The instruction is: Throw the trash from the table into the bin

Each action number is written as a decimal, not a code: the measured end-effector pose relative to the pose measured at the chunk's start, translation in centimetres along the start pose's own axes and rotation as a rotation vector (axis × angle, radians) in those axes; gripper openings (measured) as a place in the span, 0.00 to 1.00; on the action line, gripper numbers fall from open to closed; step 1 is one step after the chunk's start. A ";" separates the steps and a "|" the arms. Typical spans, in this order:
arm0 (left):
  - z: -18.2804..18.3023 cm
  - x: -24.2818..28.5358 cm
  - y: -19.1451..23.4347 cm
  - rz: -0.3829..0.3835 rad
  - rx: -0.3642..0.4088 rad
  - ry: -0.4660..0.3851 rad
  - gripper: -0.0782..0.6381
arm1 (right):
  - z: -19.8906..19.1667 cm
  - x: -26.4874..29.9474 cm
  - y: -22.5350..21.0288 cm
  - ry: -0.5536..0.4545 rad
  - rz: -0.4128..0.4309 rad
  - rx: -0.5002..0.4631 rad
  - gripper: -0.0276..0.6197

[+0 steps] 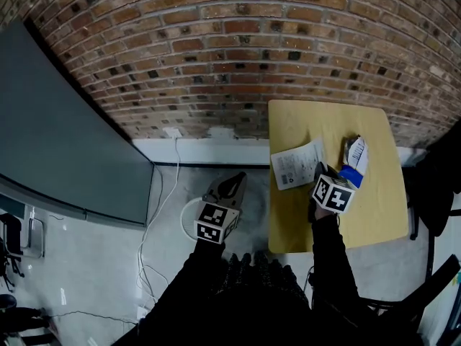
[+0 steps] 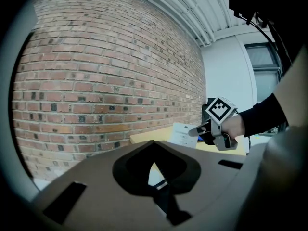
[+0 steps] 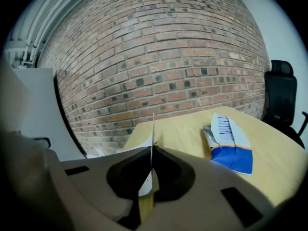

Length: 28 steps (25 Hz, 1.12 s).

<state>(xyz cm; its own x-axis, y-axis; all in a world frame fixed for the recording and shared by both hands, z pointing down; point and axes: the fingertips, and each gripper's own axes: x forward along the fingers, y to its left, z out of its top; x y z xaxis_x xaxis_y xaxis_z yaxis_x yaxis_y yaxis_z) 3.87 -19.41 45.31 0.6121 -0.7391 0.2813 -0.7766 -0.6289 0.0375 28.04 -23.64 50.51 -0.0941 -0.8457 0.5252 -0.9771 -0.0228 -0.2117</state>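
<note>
A white printed paper sheet (image 1: 296,166) lies at the near left of the yellow table (image 1: 374,215), and my right gripper (image 1: 319,170) is shut on its edge. In the right gripper view the sheet (image 3: 153,129) stands edge-on between the closed jaws of the right gripper (image 3: 153,147). A crumpled blue and white wrapper (image 1: 356,161) (image 3: 231,146) lies just right of it on the table. My left gripper (image 1: 236,180) (image 2: 153,144) hovers over the floor left of the table, shut and holding nothing. Under it stands a round white bin (image 1: 186,218), partly hidden.
A brick wall (image 1: 238,49) runs behind the table. A grey panel (image 1: 57,143) fills the left side. A black chair (image 1: 441,182) (image 3: 281,97) stands right of the table. Cables (image 1: 153,222) trail over the floor near the bin.
</note>
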 end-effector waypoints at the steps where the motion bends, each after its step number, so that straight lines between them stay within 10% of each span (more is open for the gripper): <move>1: 0.0 -0.3 0.3 0.009 -0.006 -0.003 0.12 | 0.2 0.0 0.7 -0.001 0.010 -0.013 0.06; 28: -1.0 -13.3 11.8 0.299 -0.084 -0.051 0.12 | 2.1 -0.4 24.1 -0.091 0.342 -0.291 0.06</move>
<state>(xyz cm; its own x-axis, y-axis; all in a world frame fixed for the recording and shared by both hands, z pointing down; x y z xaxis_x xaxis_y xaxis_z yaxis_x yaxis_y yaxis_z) -13.56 -16.82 42.94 0.3598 -0.9007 0.2434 -0.9316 -0.3614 0.0399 4.88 -24.98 43.50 -0.4158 -0.8223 0.3885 -0.9072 0.4054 -0.1127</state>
